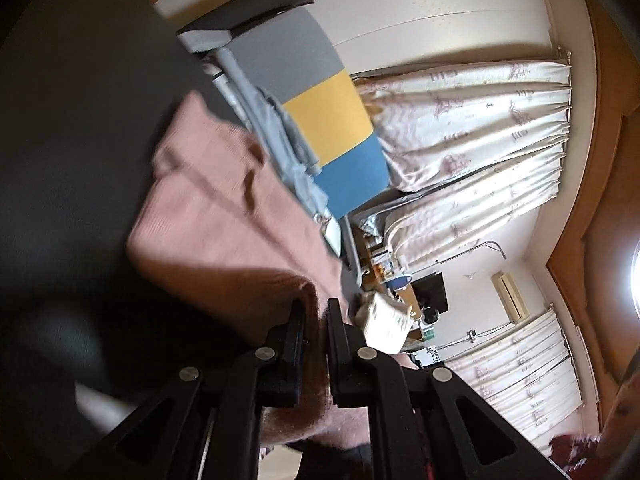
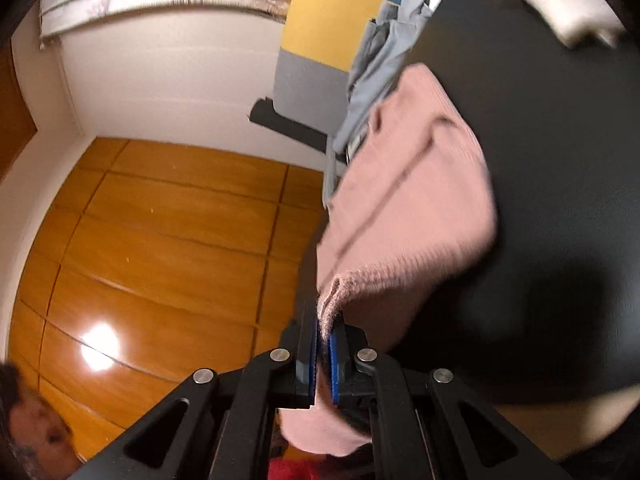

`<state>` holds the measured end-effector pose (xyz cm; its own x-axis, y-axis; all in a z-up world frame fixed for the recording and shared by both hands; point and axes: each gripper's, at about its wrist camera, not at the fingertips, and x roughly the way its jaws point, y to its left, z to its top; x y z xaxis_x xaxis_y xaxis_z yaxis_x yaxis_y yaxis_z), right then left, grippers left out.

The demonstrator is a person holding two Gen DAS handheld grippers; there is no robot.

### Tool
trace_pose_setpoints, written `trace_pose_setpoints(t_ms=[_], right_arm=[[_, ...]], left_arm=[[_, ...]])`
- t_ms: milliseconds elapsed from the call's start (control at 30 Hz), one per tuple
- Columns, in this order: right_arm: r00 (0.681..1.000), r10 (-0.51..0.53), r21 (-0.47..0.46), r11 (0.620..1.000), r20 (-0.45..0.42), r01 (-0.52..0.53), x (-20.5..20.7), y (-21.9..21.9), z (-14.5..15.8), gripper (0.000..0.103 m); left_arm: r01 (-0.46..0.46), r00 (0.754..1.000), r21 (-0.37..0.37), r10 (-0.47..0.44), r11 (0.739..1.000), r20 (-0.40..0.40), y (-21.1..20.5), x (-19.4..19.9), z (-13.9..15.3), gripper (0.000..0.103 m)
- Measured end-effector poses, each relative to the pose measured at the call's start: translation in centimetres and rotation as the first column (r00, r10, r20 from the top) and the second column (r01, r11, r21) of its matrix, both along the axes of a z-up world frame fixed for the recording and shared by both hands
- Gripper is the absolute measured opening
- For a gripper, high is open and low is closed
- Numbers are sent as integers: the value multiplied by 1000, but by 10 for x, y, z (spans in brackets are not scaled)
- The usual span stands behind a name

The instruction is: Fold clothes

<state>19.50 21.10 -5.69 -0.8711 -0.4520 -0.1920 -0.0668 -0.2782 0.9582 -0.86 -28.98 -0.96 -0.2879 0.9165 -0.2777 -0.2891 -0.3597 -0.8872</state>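
A pink knitted garment (image 1: 224, 216) lies across a dark table (image 1: 72, 128), and its near edge is lifted off the surface. My left gripper (image 1: 318, 312) is shut on that fuzzy pink edge, with fabric hanging down behind the fingers. In the right wrist view the same pink garment (image 2: 416, 200) drapes over the table (image 2: 560, 160) edge. My right gripper (image 2: 323, 320) is shut on another part of its hem, blue pads pressed on the knit, and more pink cloth hangs below the jaws.
A light blue cloth (image 1: 280, 136) lies beyond the pink one beside a grey, yellow and blue panel (image 1: 328, 116). A white garment (image 2: 552, 0) sits at the table's far end. Curtains (image 1: 472, 128), a cluttered desk (image 1: 396, 304) and wooden floor (image 2: 160, 232) surround the table.
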Motion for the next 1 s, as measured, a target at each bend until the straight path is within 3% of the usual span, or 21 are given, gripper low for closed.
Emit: trace_pose_setpoints(t_ms=[133, 233, 333, 433, 500, 600, 700, 767, 800, 833, 867, 900, 967, 1000], right_arm=[[999, -30, -31, 999, -21, 29, -64, 29, 9, 5], [998, -54, -43, 998, -14, 53, -118, 54, 14, 5], [996, -87, -38, 995, 30, 89, -170, 80, 3, 5], [984, -118, -29, 992, 133, 123, -220, 106, -28, 5], [969, -127, -39, 990, 212, 139, -242, 118, -54, 5], [951, -112, -93, 985, 290, 144, -259, 130, -83, 5], [950, -69, -107, 989, 305, 106, -267, 130, -77, 5], [957, -64, -166, 980, 282, 114, -271, 135, -70, 10], [959, -108, -194, 967, 263, 163, -271, 142, -67, 11], [956, -146, -197, 960, 252, 199, -272, 146, -69, 29], [953, -184, -200, 951, 242, 235, -274, 151, -71, 69], [944, -235, -206, 937, 232, 284, -273, 156, -76, 72], [955, -249, -244, 928, 160, 282, -270, 155, -72, 74], [964, -224, -220, 942, 144, 252, -265, 152, -65, 74]], left_arm=[[7, 1000, -37, -8, 999, -11, 27, -65, 12, 8], [-11, 999, -70, 14, 997, 36, 47, -118, -2, 8], [-30, 994, -130, 43, 991, 100, 71, -165, -39, 9], [-44, 978, -188, 80, 981, 191, 91, -197, -86, 9], [-48, 968, -160, 85, 986, 237, 95, -206, -106, 8], [-35, 974, -116, 60, 993, 220, 98, -213, -100, 9], [-49, 968, -47, 59, 998, 243, 94, -228, -92, 9], [-139, 949, 16, 129, 990, 289, 88, -245, -98, 16], [-198, 933, 40, 176, 979, 313, 84, -253, -103, 16], [-271, 903, 55, 234, 961, 361, 76, -256, -110, 18], [-315, 882, 114, 246, 942, 401, 70, -257, -117, 19], [-359, 861, 171, 254, 918, 441, 64, -257, -124, 19], [-340, 872, 83, 281, 937, 401, 62, -254, -120, 20], [-289, 896, 3, 270, 957, 352, 68, -250, -113, 20]])
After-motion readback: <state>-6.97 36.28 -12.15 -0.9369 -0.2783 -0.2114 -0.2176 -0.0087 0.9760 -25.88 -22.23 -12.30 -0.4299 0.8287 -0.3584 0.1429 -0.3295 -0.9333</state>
